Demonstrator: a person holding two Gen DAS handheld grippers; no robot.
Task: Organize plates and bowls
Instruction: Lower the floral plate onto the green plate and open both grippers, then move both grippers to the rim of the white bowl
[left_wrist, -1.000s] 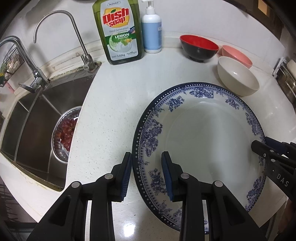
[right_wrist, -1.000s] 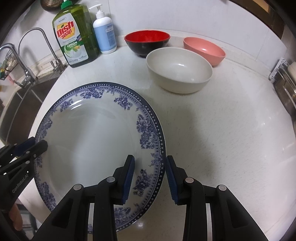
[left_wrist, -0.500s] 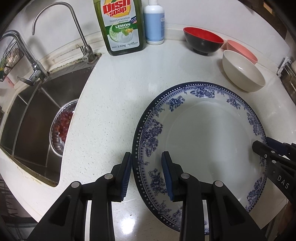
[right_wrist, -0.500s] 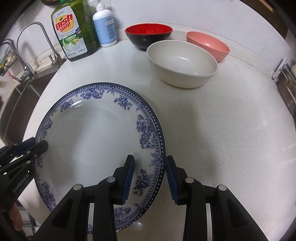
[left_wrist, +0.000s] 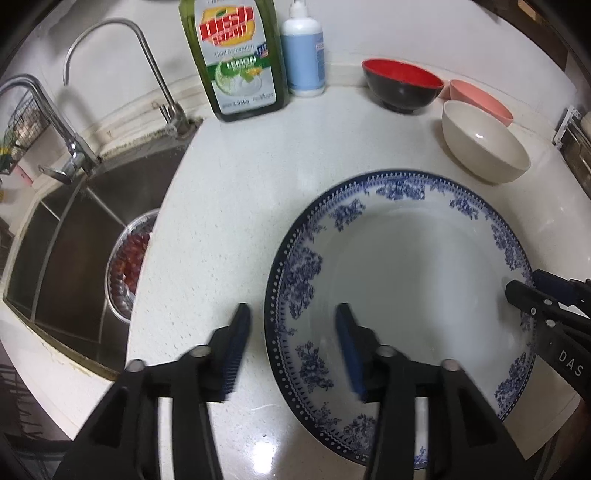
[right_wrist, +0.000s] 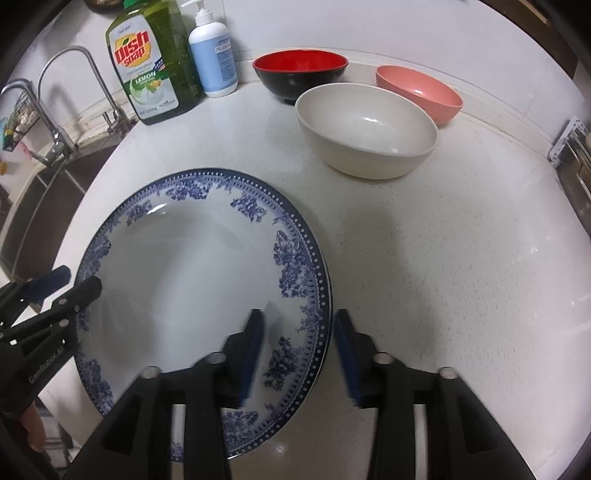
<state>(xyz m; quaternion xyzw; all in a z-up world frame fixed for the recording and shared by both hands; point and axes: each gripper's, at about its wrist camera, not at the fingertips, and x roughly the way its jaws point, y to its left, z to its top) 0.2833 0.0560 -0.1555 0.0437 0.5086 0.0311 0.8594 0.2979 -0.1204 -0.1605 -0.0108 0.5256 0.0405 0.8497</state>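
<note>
A large white plate with a blue floral rim lies flat on the white counter near its front edge. My left gripper straddles the plate's left rim with its jaws apart and off the rim. My right gripper straddles the right rim, also open, one finger over the plate and one outside it. Each gripper shows at the far rim in the other's view, the right gripper and the left gripper. Behind the plate stand a cream bowl, a red-and-black bowl and a pink bowl.
A steel sink with a colander of red fruit lies left of the counter, with taps behind it. A green dish soap bottle and a blue pump bottle stand by the wall. A metal rack sits at the far right.
Both grippers' jaws have widened off the plate's rim, the left more than the right. The plate sits slightly further from the bowls and bottles.
</note>
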